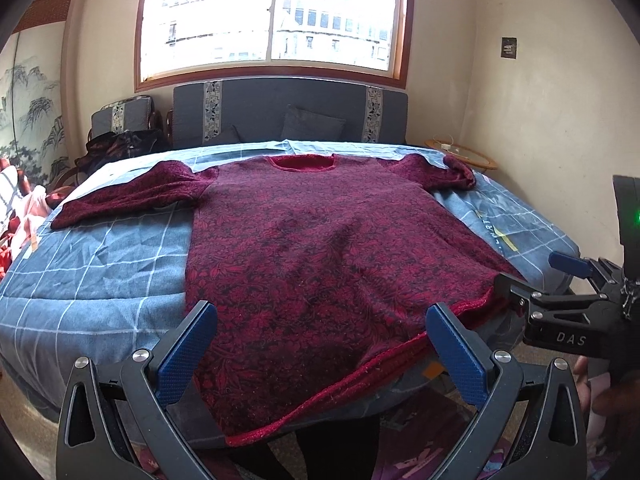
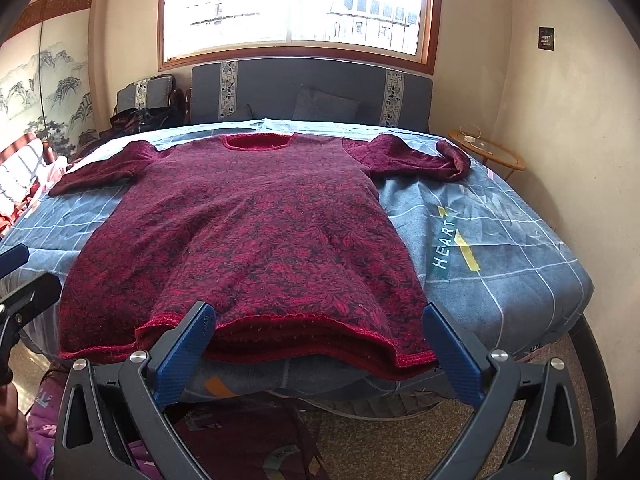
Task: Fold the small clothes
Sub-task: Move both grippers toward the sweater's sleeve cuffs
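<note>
your red sweater (image 1: 320, 248) lay flat and face up on the bed (image 1: 100, 272), its neck toward the headboard (image 1: 288, 108) and its hem at the near edge. your left tool (image 1: 320, 344) and your right tool (image 2: 320, 340) were both spread wide at the hem and pinched nothing.

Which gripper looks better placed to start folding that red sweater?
Probably the right gripper: it is open, with the sweater's hem between its fingers. The left gripper, also open, sits over the hem's other half, so it is nearly as well placed.
</note>
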Motion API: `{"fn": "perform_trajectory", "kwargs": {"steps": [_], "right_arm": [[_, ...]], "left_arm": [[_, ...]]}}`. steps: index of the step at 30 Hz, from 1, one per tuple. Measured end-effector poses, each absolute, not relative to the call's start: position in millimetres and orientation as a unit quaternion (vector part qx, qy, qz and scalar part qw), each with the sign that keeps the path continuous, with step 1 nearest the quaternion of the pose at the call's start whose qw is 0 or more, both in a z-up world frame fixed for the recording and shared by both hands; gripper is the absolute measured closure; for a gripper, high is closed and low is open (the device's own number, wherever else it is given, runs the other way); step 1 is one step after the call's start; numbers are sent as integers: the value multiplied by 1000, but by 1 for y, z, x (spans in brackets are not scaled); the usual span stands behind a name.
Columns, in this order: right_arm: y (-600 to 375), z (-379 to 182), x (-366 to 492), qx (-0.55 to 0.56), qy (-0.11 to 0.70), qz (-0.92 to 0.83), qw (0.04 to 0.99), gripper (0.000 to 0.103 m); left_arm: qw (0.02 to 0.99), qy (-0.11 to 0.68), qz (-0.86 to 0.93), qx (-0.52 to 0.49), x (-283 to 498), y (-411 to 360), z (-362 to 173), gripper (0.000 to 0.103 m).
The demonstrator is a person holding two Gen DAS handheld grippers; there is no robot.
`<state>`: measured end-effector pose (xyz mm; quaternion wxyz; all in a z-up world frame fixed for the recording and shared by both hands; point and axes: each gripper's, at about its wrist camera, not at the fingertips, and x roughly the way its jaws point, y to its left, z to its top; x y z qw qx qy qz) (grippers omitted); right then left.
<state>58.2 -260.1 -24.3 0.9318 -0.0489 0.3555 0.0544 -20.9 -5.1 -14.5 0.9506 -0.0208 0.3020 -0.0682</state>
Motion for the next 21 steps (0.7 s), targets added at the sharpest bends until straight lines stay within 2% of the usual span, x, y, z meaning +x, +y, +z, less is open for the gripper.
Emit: {"fn": "perform_trajectory", "kwargs": {"steps": [8, 21], "right_arm": [[-256, -17, 85, -56, 364, 41, 929, 0], [-266, -15, 143, -79, 383, 27, 920, 1]], "left_arm": [[950, 298, -86, -24, -10, 1, -8, 1], [961, 274, -46, -10, 58, 6, 15, 2]]}}
